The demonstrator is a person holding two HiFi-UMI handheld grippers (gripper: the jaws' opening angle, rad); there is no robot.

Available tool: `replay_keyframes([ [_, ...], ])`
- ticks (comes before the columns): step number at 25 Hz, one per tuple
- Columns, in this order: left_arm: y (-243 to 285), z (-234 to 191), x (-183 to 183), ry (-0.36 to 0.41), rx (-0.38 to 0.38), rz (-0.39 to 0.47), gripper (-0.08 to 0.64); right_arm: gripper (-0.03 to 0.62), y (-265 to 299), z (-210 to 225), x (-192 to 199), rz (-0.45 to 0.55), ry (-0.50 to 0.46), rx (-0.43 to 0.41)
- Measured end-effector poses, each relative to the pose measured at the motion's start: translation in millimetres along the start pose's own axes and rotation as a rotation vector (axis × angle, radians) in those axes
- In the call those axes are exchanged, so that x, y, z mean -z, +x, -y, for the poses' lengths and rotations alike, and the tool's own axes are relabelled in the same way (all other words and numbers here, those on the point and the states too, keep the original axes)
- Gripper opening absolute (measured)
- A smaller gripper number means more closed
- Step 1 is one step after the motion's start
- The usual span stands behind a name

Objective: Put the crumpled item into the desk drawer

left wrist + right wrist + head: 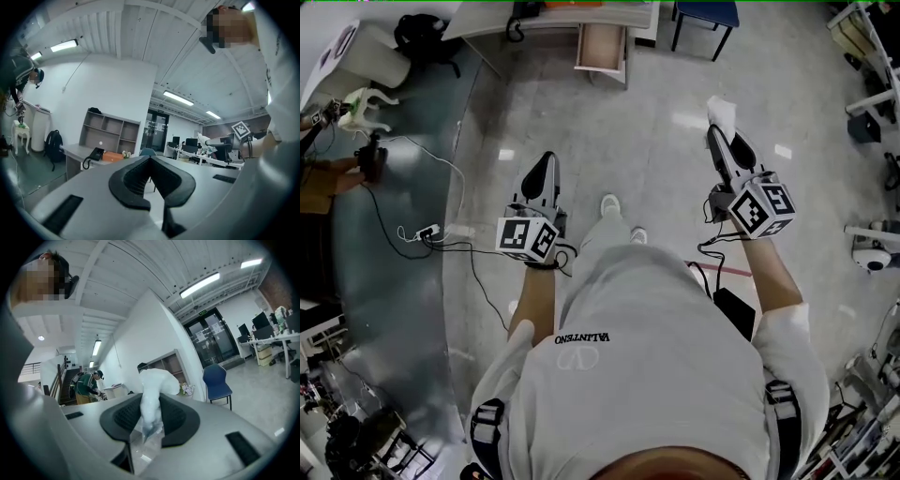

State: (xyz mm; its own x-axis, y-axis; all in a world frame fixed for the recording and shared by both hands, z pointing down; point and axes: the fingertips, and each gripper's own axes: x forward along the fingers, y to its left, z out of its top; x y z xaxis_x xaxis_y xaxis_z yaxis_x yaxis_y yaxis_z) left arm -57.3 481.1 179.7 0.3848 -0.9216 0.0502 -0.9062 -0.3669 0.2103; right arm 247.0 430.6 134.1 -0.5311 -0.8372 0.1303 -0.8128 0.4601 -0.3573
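In the head view my right gripper points toward the desk and is shut on a crumpled white item that sticks out past its tips. The right gripper view shows that item pinched between the black pads of the right gripper, with a clear plastic tail hanging below. My left gripper is held level beside it, its jaws shut with nothing in them. An open wooden drawer juts out of the white desk far ahead across the floor.
A blue chair stands right of the drawer. A black backpack leans by the desk's left end. Cables and a power strip lie on the floor at left, near another person. Equipment lines the right side.
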Motion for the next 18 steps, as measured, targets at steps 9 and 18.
replay_keyframes([
  [9, 50.7, -51.4, 6.5, -0.008, -0.002, -0.024, -0.002, 0.104, 69.4, 6.4, 11.0, -0.049, 0.005, -0.002],
  [18, 141.2, -107.2, -8.3, -0.039, 0.022, -0.007, -0.002, 0.104, 169.7, 20.9, -4.3, -0.067, -0.012, 0.000],
])
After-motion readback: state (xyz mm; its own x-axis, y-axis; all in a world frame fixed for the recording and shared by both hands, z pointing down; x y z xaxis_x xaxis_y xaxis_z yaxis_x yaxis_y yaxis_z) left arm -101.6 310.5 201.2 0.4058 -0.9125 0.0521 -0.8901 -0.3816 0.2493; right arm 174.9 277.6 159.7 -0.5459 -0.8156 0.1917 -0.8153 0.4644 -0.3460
